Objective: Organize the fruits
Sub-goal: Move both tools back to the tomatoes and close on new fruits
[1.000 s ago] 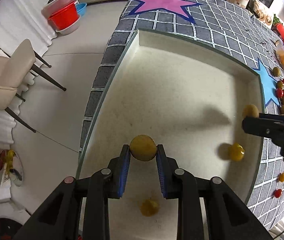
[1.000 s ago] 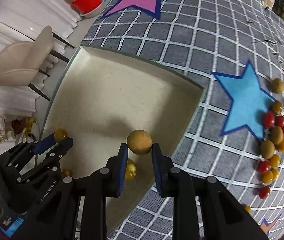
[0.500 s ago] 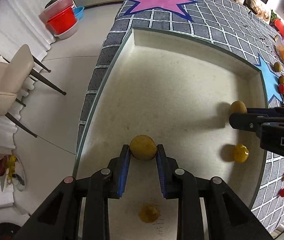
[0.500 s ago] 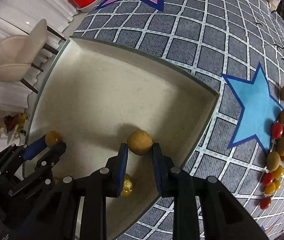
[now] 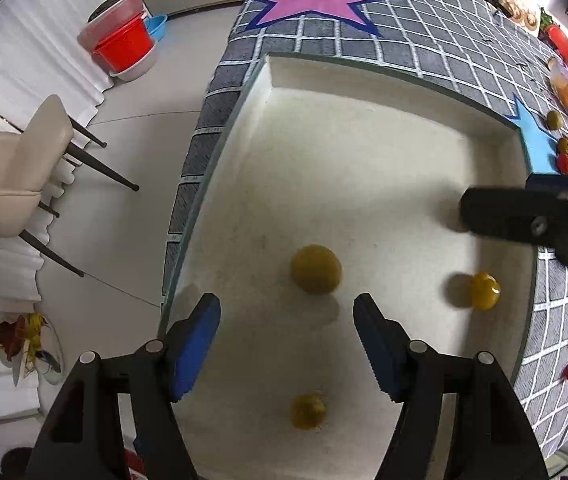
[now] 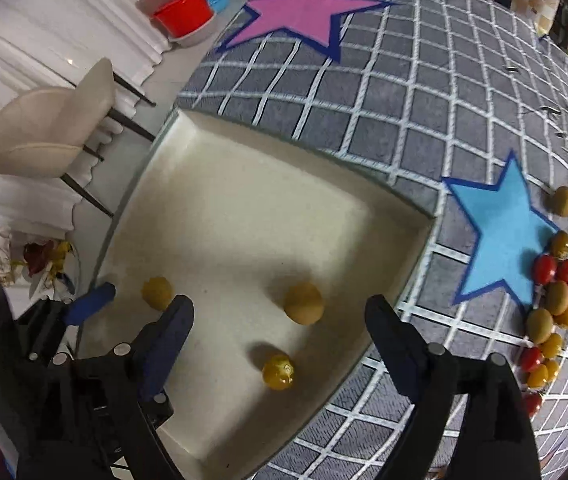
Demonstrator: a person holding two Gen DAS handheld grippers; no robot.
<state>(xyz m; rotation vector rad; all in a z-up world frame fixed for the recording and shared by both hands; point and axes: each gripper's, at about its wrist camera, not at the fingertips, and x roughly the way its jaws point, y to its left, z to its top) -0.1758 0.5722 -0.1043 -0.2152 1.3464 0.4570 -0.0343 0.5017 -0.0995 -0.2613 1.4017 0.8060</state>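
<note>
Now released: two round yellow-brown fruits, one per hand, both lying on the floor of the cream tray [image 5: 364,92] at the desk's corner. A second ago each was pinched between blue pads above the tray; the pinch is gone.

- Left fruit [image 5: 316,269] — rests just ahead of the left claw [image 5: 287,320], whose jaws are opening and stand apart, nothing between the pads.
- Right fruit [image 6: 304,303] — rests ahead of the right claw [image 6: 280,322], jaws likewise opening, wide apart, touching nothing.
- Also in the tray: a shinier yellow fruit [image 6: 278,372] near the right wall, and a small one [image 5: 308,411] below the left claw.
- Outside the tray: a cluster of loose fruits [image 6: 552,300], red, yellow and green, on the grey checked cloth [image 6: 404,92] beside the blue star [image 6: 504,236], well apart from the tray.

Judgement: this pair counts as delivered — four fruits in the tray, the cluster on the cloth not yet sorted. Both hands look free to fetch more.
</note>
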